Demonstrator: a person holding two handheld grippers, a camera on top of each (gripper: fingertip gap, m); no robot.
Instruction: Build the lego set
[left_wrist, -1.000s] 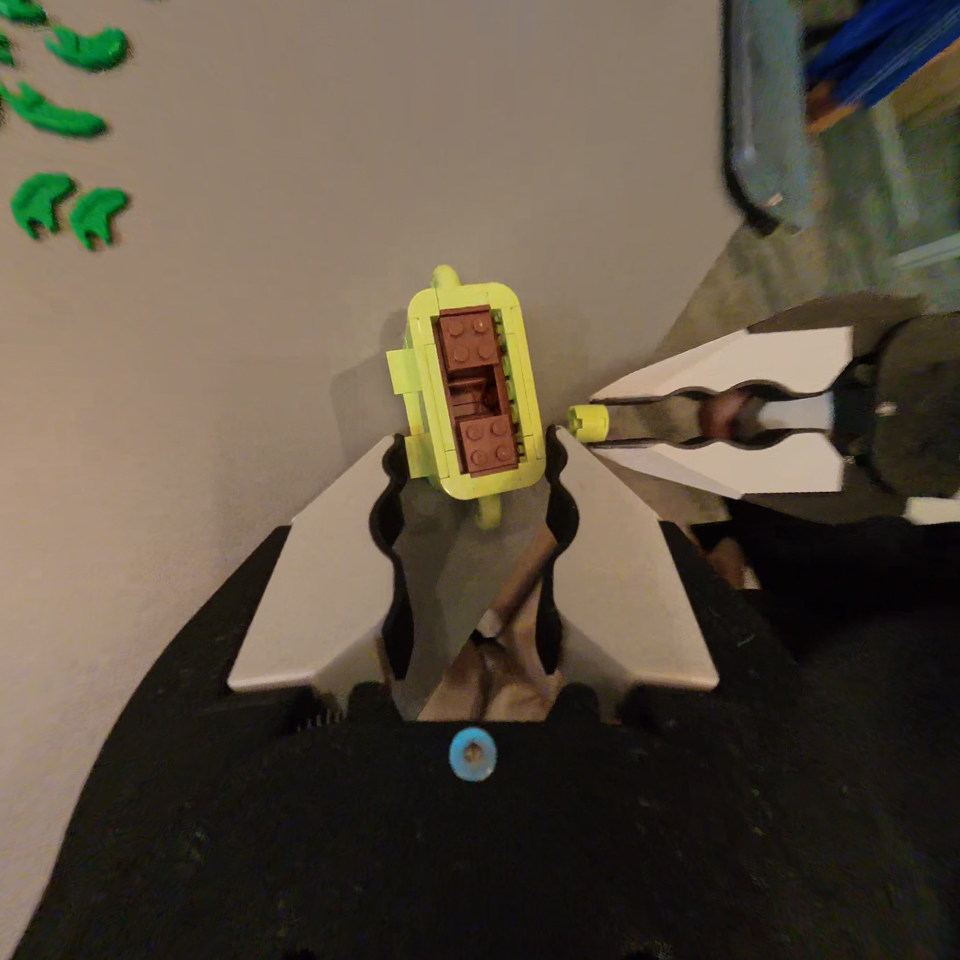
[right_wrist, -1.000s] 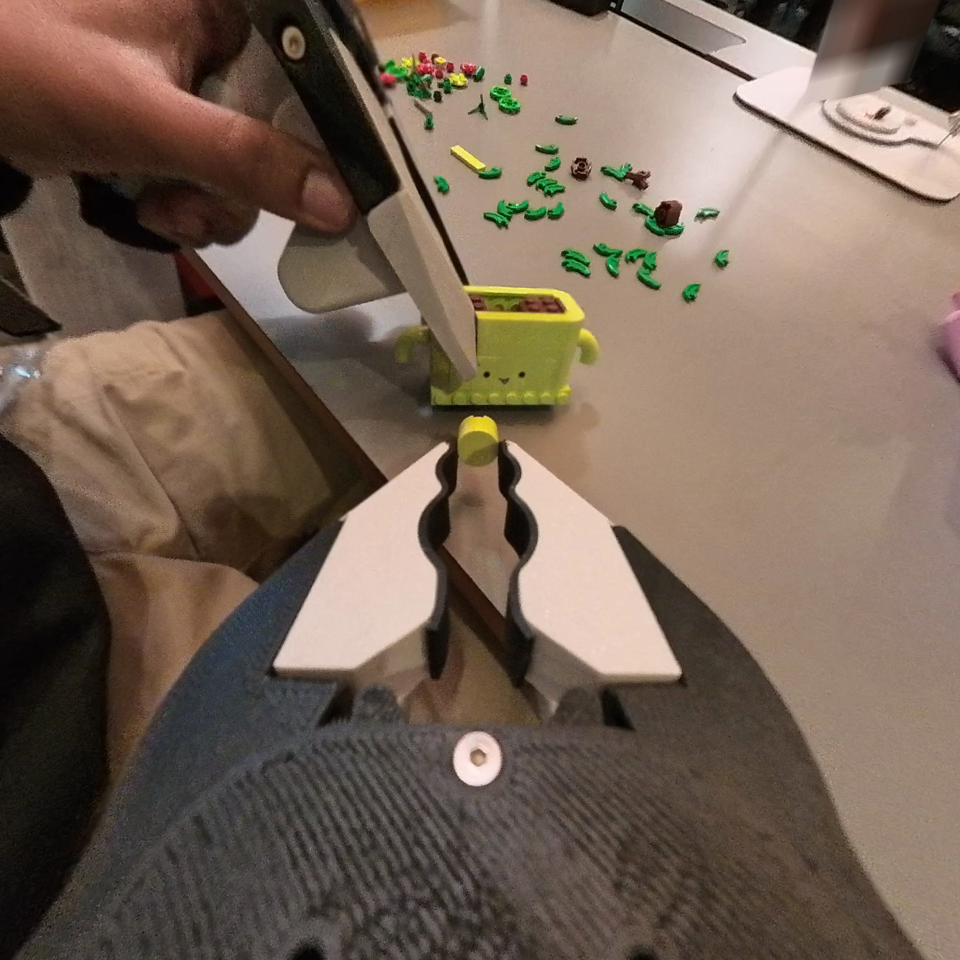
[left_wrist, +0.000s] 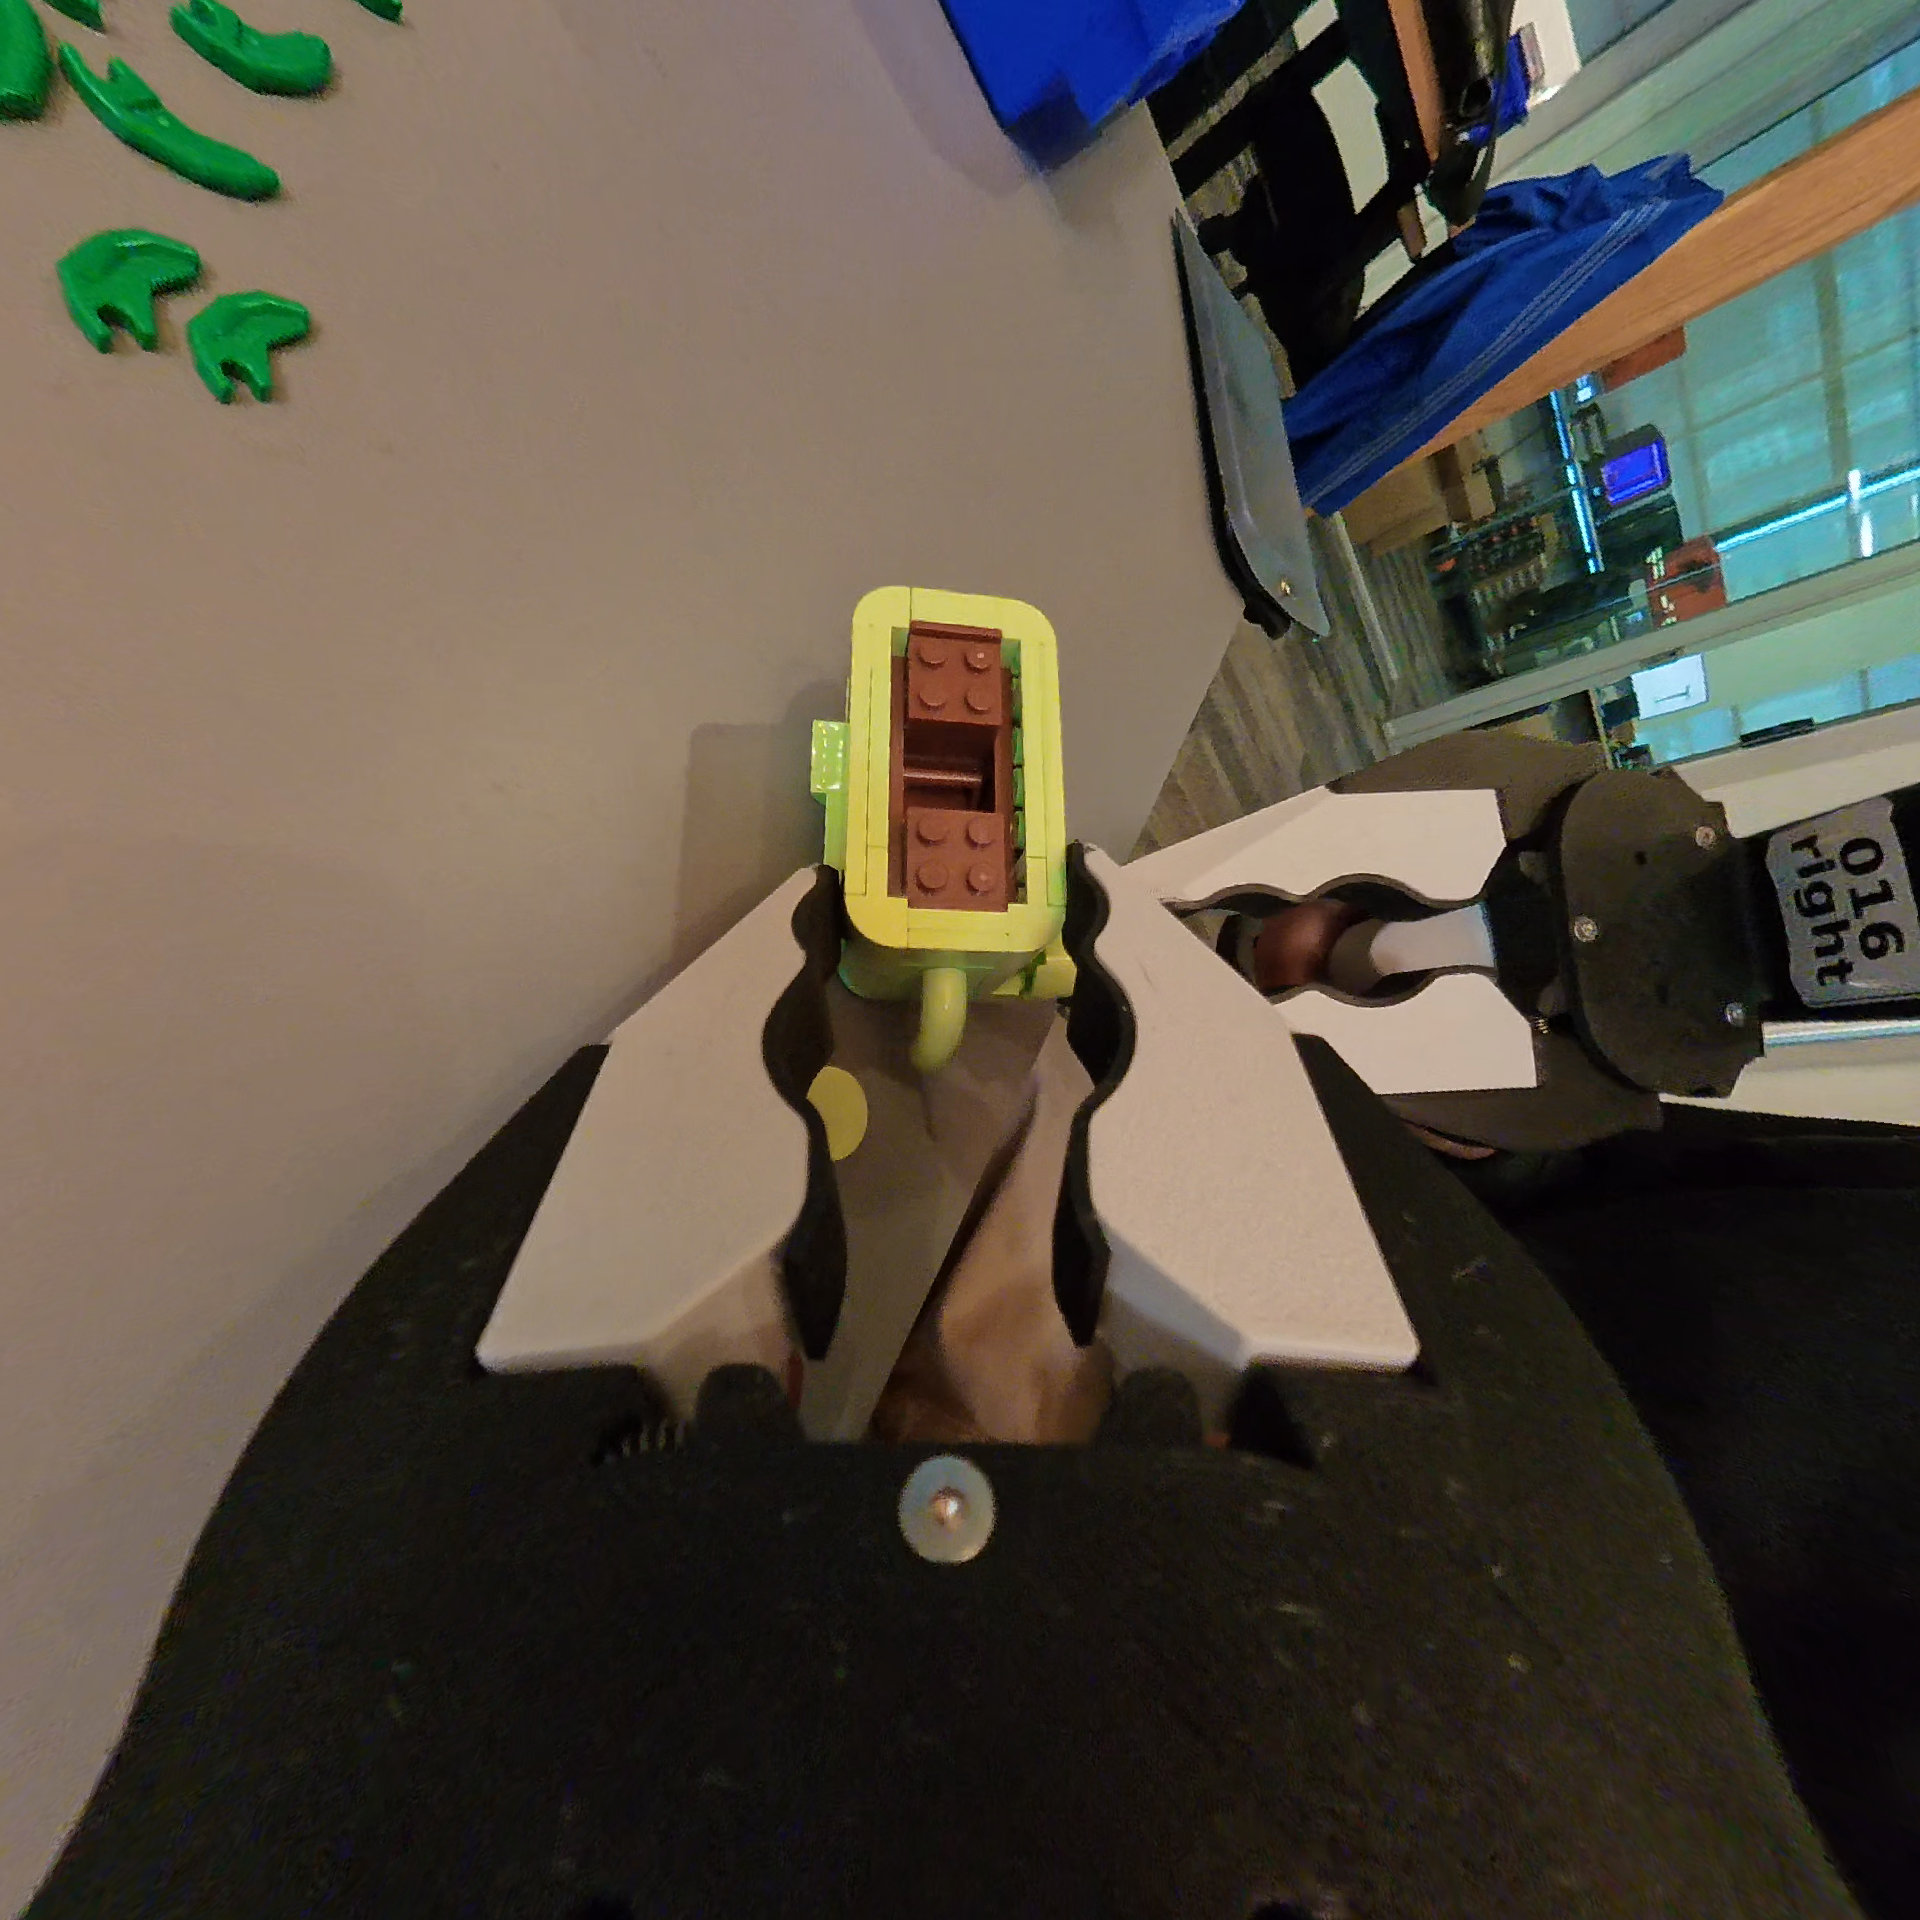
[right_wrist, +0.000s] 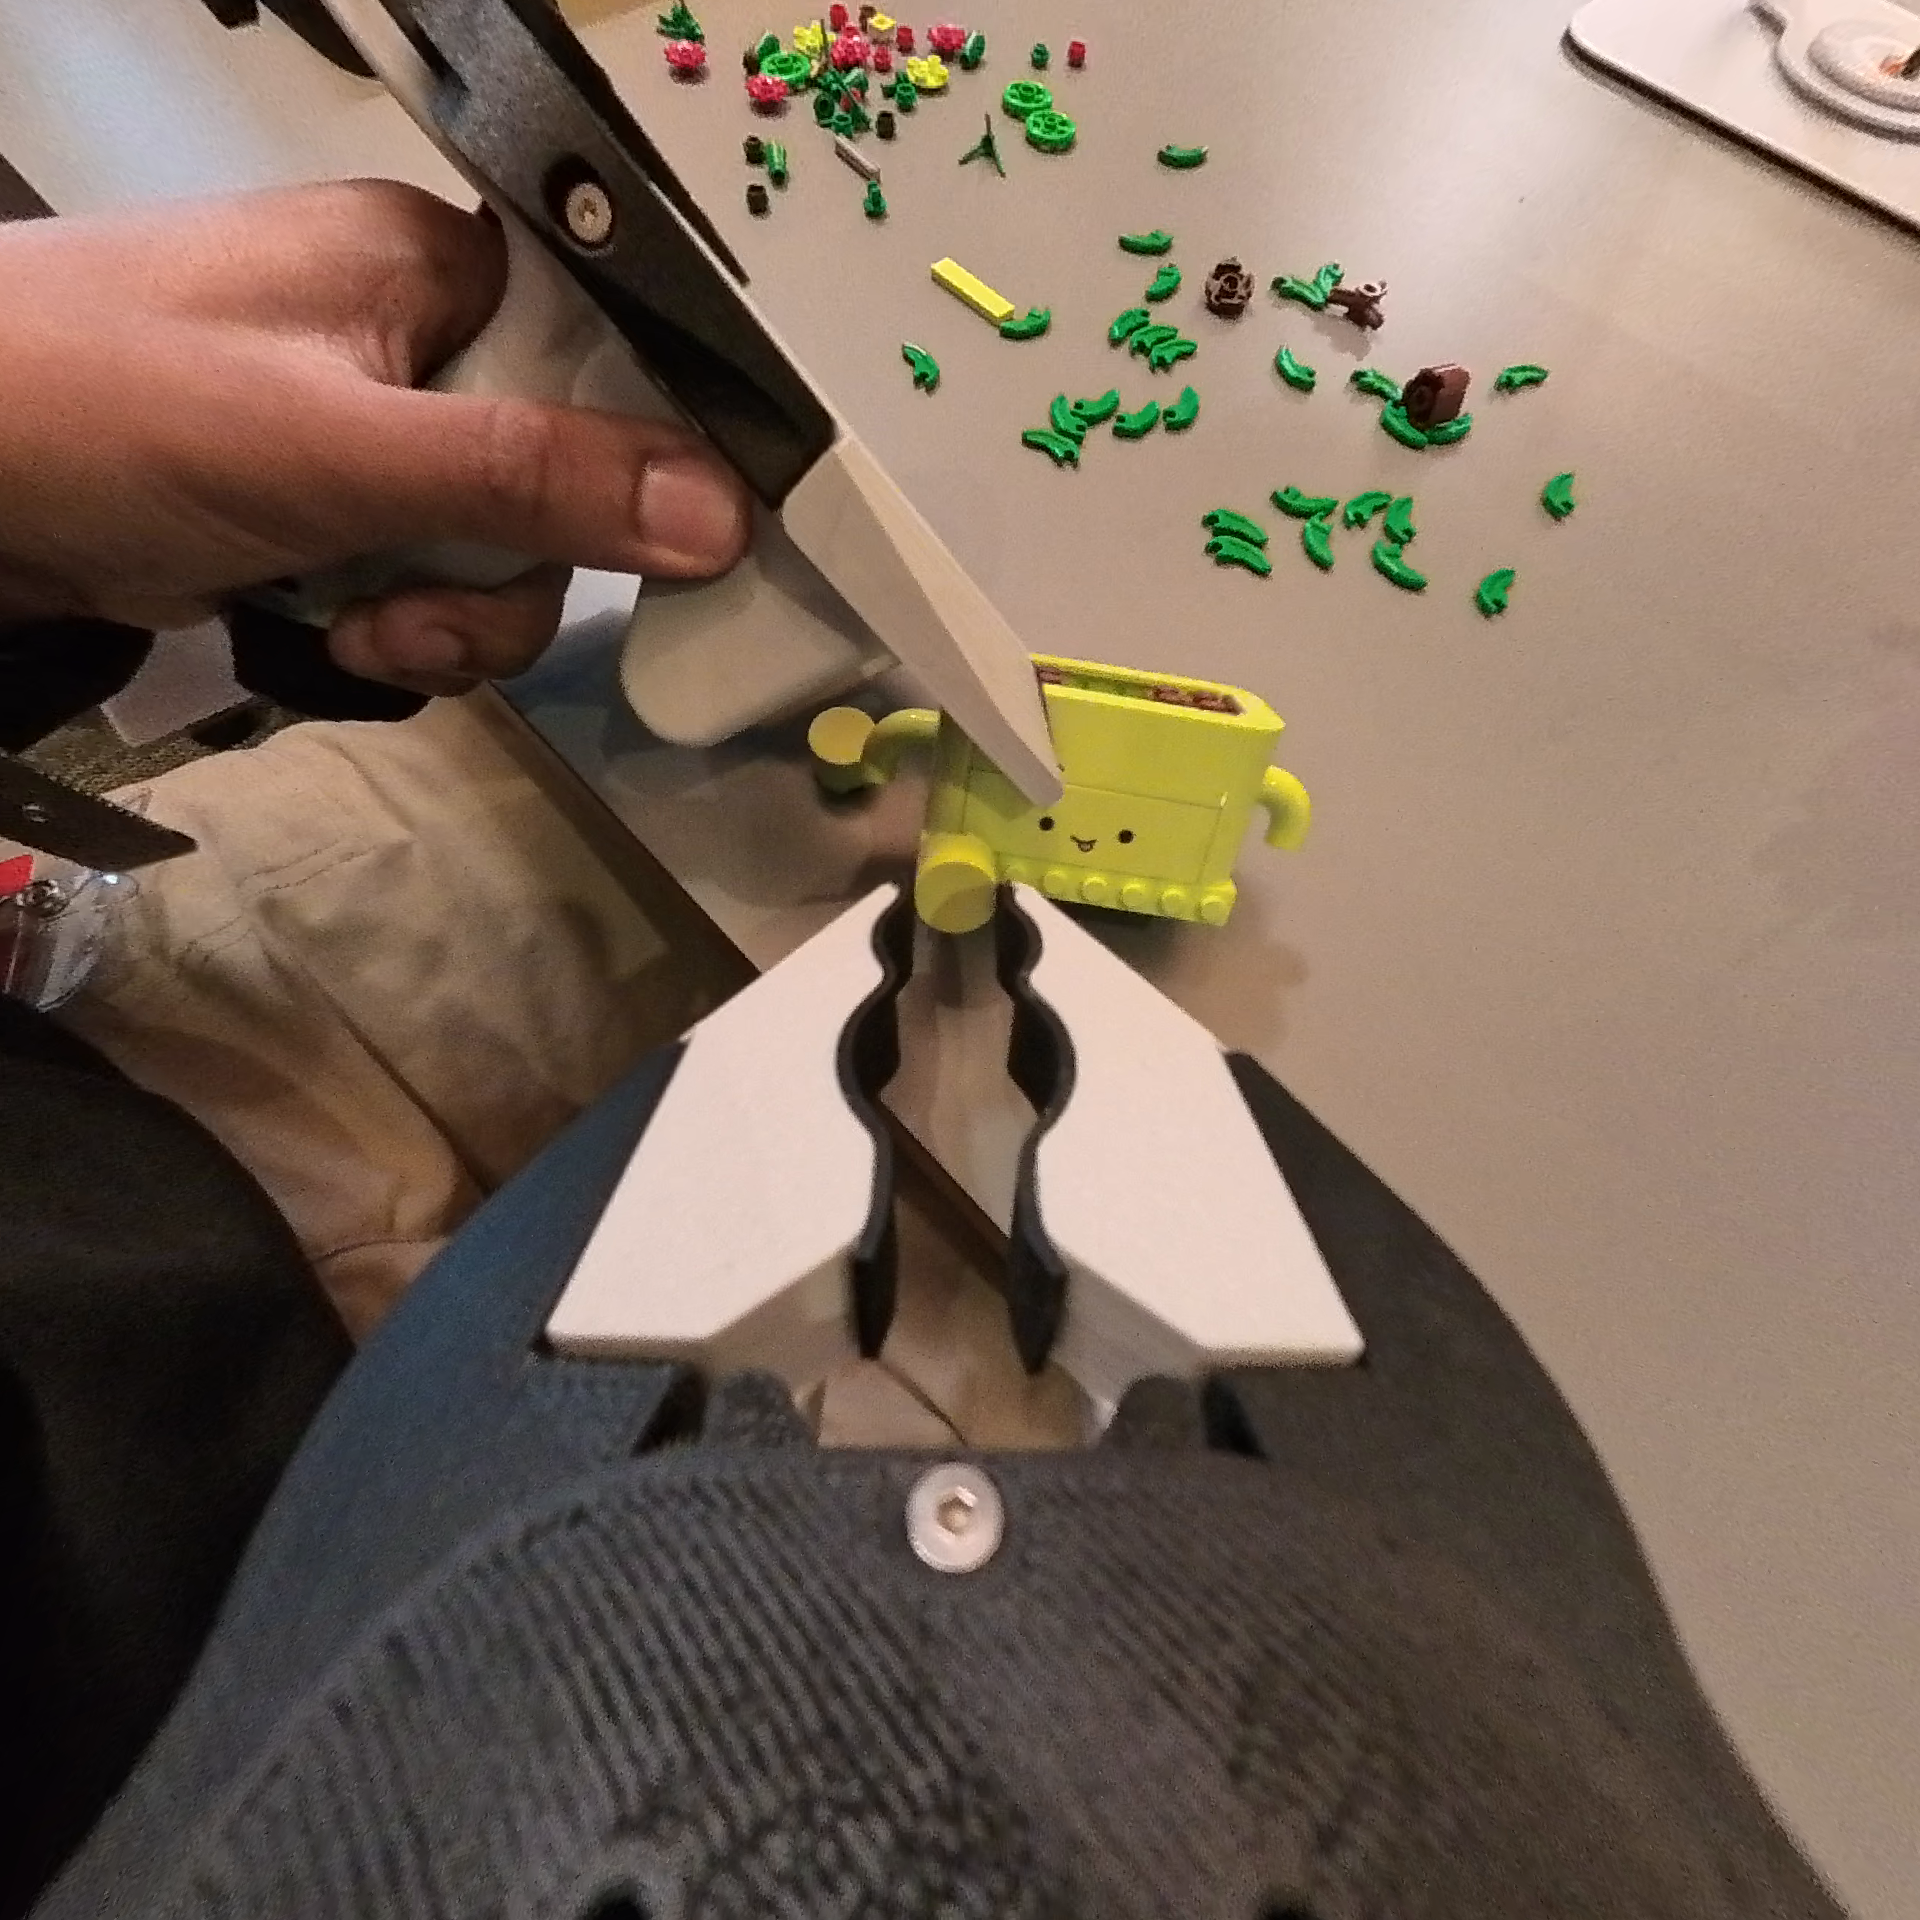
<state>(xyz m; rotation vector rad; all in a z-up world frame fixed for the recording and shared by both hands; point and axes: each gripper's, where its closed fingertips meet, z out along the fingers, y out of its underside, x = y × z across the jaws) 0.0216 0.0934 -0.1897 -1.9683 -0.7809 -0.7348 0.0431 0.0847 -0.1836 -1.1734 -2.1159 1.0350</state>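
One lime pot (right_wrist: 1132, 790) with two curved handles; one lime round piece (right_wrist: 954, 885) in a gripper, one more (left_wrist: 837, 1114) on the table; one yellow bar (right_wrist: 971, 288); three brown pieces; green leaves scattered, too many to count exactly; two grippers; one hand (right_wrist: 312, 436).

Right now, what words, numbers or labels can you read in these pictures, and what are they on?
Grey label on the right gripper: printed characters, which I won't quote.
White sheet on background glass: too small to read.
Lego pot: a drawn face, no writing.
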